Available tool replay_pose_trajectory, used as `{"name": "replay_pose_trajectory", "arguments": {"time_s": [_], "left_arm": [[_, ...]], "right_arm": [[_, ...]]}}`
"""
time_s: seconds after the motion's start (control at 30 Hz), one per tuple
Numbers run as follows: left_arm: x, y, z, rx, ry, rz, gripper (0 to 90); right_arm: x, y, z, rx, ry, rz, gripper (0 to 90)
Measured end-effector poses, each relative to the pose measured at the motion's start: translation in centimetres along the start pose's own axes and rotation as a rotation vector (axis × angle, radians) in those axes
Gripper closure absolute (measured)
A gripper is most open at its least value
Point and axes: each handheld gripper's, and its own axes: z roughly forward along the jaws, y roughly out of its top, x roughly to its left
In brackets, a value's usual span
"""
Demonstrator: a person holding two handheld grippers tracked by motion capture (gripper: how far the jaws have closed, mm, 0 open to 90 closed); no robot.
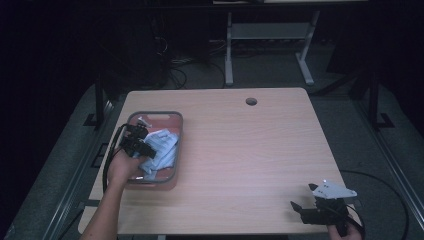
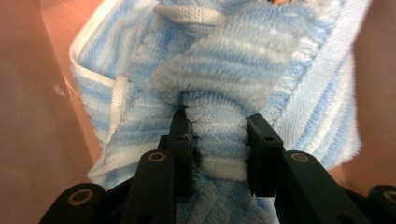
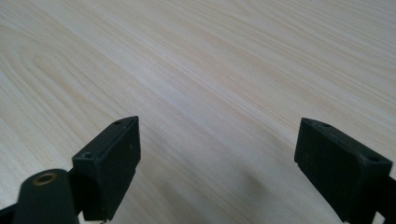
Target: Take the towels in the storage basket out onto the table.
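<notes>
A light blue and white striped fleecy cloth (image 1: 162,147) lies bunched in an orange tray (image 1: 170,118) on the left side of the table. My left gripper (image 1: 145,148) is down in the tray, shut on a fold of the cloth (image 2: 219,140), which bulges out between the two black pads. My right gripper (image 1: 304,207) rests near the table's front right corner, its jaws wide apart over bare wood (image 3: 219,84) with nothing between them.
The wooden table (image 1: 240,150) has a round cable hole (image 1: 251,101) near its far edge. A cable loops from the left gripper past the tray's left side. Behind the table stand a desk frame and cables on the dark floor.
</notes>
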Motion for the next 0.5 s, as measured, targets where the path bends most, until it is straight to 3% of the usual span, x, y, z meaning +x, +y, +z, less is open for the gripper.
{"name": "replay_pose_trajectory", "arguments": {"time_s": [0.27, 0.5], "left_arm": [[1.2, -0.8, -3.3, -0.150, -0.128, -0.078, 67.8], [1.8, -1.2, -5.0, -0.226, -0.160, -0.105, 67.8]], "right_arm": [[-0.1, 0.0, 0.0, -0.002, -0.003, -0.006, 13.8], [-0.1, 0.0, -0.2, -0.008, -0.011, 0.002, 13.8]]}}
